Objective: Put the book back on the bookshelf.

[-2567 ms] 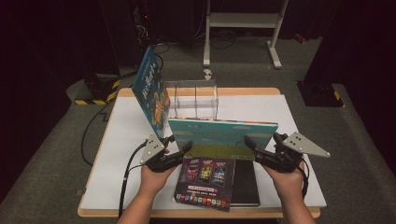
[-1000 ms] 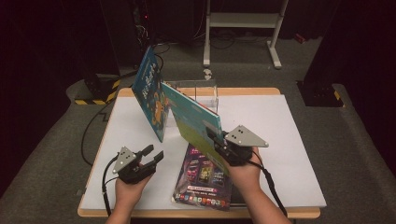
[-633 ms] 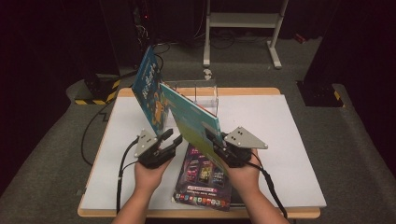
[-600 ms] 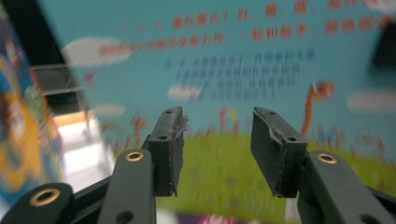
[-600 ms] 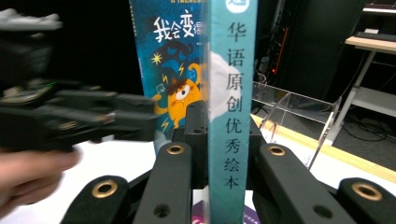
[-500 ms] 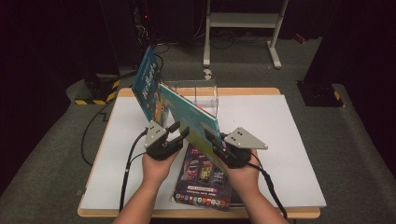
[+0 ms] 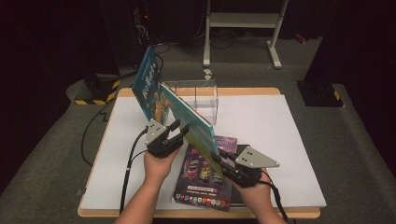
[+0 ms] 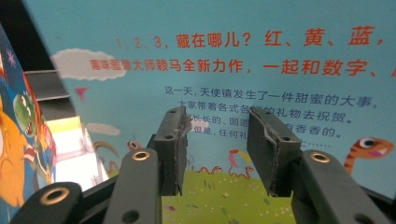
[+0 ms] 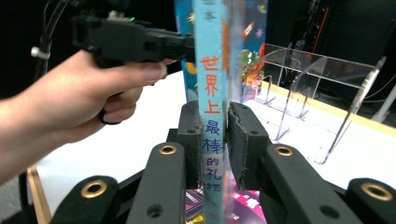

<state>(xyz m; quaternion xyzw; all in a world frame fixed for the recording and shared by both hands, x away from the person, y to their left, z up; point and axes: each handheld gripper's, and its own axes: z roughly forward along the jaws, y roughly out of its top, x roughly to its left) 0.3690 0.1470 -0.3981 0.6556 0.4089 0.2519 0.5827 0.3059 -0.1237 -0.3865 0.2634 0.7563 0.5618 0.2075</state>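
Teal card, thin and tall, is what the whole risk hangs on: the picture book (image 7: 189, 122) is held tilted on edge above the white surface (image 7: 289, 140), its far end near the clear acrylic rack (image 7: 198, 100) at the back. At the far left a second book (image 7: 148, 88) is seen standing slanted against the rack's left end; it could be knocked over if the held book is swung into it. Next, the left gripper (image 7: 180, 129) is placed at the held book's face with its jaws apart and nothing pinched between them, the cover (image 8: 280, 70) lying just beyond the pads (image 8: 173, 144), so no support is given from that side and the cover could be pushed or scraped rather than caught. Lower down, a purple book (image 7: 205, 175) lies flat on the surface under the held one. To the right, the right gripper (image 7: 223, 161) is clamped on the picture book's spine (image 9: 212, 116), and its jaws have just been easing slightly wider with the spine between them; should that loosening go further, the book would probably slip, pivot about the grip and drop onto the purple book. A slot in the rack could also be missed, since the book is carried at a slant.
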